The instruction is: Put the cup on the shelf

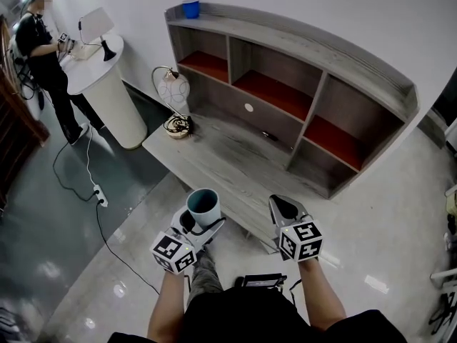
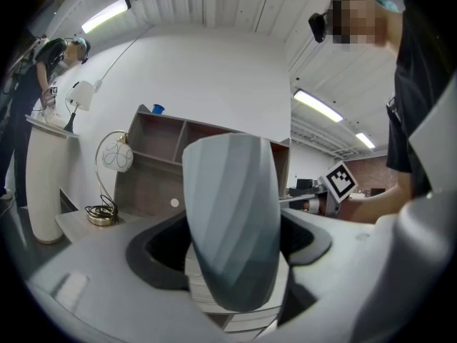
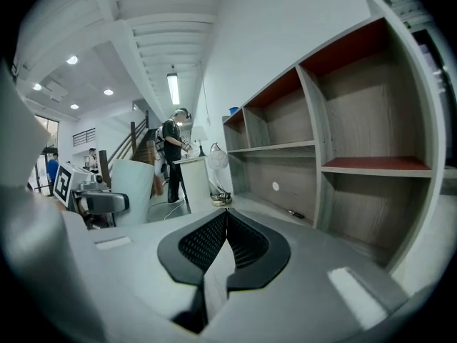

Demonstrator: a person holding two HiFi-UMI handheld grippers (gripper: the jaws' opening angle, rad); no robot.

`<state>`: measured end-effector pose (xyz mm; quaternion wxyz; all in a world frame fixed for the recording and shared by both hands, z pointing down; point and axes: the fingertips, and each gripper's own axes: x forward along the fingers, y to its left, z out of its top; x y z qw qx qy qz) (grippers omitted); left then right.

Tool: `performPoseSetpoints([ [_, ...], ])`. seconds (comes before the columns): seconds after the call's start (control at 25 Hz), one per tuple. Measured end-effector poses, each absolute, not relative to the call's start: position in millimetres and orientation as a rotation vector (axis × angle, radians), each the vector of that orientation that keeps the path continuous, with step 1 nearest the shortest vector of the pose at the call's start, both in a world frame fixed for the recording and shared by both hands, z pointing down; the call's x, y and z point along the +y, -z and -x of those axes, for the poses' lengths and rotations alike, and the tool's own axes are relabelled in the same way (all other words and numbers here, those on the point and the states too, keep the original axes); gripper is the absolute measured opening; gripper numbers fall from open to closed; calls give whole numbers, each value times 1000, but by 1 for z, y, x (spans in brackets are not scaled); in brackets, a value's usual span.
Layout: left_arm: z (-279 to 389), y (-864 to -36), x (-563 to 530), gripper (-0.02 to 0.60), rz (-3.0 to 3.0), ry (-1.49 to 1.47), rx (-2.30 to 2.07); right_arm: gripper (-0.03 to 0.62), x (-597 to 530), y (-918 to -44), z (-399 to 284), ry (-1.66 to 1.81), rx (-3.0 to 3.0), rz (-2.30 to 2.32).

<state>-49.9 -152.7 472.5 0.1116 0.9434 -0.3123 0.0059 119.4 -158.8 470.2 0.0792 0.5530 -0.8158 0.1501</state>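
Left gripper (image 1: 194, 229) jaws grip the grey-blue cup (image 1: 203, 207), mouth upward; the cup is held near the front edge of the grey tabletop (image 1: 214, 148), well apart from the shelf (image 1: 300, 48) compartments; right gripper (image 1: 283, 207) jaws are closed together, empty

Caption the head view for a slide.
Left gripper holds a grey cup upright before the grey shelf unit; right gripper is shut and empty.
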Motion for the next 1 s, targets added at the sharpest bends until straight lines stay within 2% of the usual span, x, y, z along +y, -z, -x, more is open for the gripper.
performPoseSetpoints([
  [1.0,65,-471,-371,357,-2865,-62,-532,14,-319,-459,-101,-490,-2201,-2006],
])
